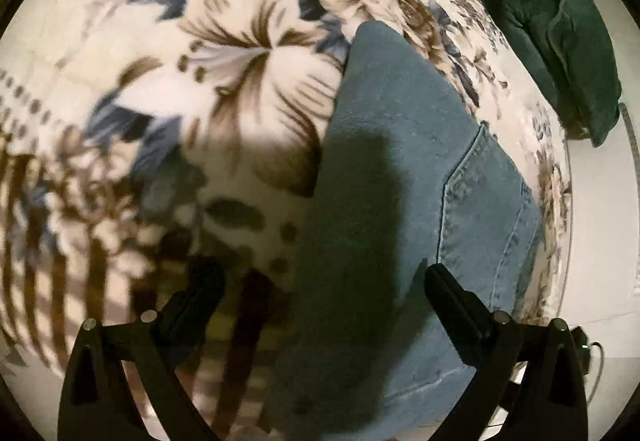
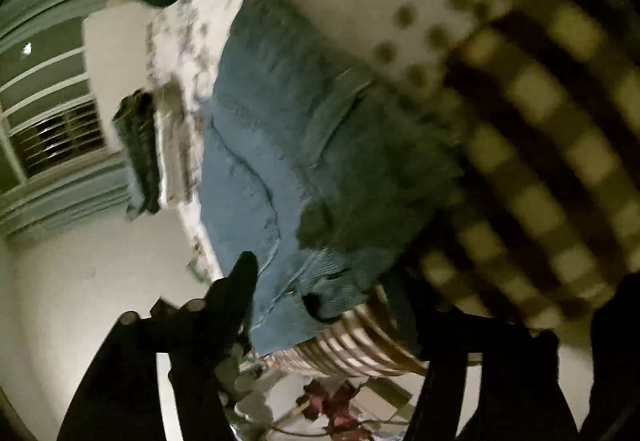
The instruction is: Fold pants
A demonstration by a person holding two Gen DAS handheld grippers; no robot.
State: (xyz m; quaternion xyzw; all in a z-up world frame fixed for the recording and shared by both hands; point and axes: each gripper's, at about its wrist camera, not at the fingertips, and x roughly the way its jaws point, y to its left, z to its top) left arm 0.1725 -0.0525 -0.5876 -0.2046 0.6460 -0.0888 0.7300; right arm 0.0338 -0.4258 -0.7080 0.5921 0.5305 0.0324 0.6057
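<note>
Left tool (image 1: 324, 281) open over jeans (image 1: 400, 181); pocket visible.

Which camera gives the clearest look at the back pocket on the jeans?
The left wrist view: the back pocket lies sharp and well lit on the jeans, its stitching plain to see. In the right wrist view the jeans are blurred and dim; seams show, but no pocket can be made out for certain.

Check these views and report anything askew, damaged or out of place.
Nothing looks damaged or spilled. The blue denim jeans lie folded on the floral fleece blanket, with a crumpled dark green garment lying apart near the blanket's edge. The right wrist view is blurred.
</note>
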